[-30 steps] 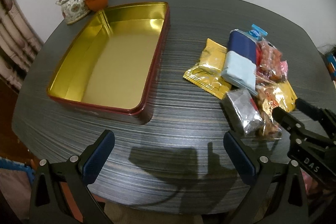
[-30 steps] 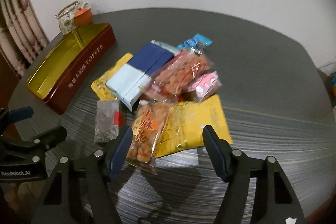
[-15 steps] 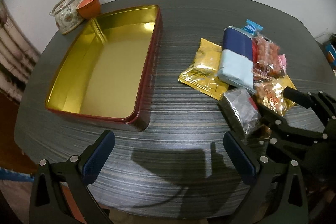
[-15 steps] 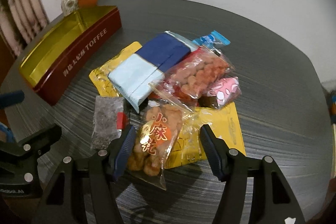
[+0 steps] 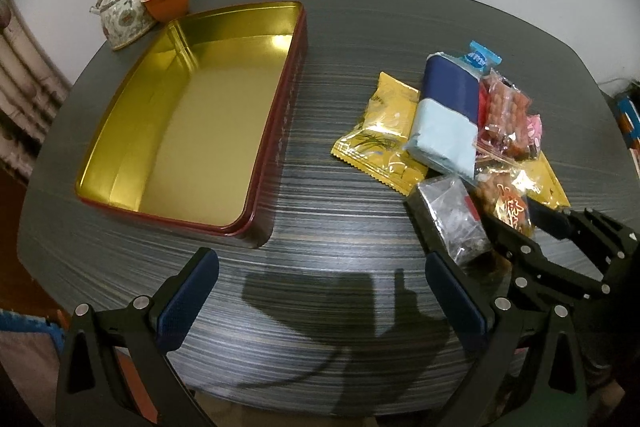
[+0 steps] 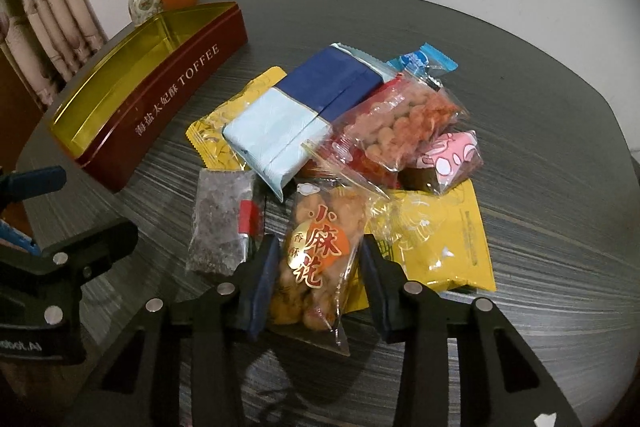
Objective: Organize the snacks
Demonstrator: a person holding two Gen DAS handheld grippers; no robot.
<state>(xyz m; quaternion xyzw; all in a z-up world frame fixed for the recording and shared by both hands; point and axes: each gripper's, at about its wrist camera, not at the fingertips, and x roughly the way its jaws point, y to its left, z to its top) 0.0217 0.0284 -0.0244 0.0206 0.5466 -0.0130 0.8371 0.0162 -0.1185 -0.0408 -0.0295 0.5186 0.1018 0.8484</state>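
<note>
Two grippers | left gripper (image 5: 320, 297) open (over bare table) | right gripper (image 6: 318, 279) closing on twist-snack bag (image 6: 316, 255) | dark packet (image 6: 224, 223) beside

A clear bag of fried twists with red-gold label (image 6: 316, 259) is pinched flat on the snack pile (image 6: 344, 131), beside an open gold-lined red tin (image 5: 192, 115).

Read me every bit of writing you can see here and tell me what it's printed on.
"海盐太妃酥 TOFFEE": side of the red tin.
"小麻花", with small "香酥": clear bag of fried twists between the closing right gripper pads.
"...obot.AI", cut off: left gripper body.
Blue wrapper and yellow packets: print too small to read.
</note>
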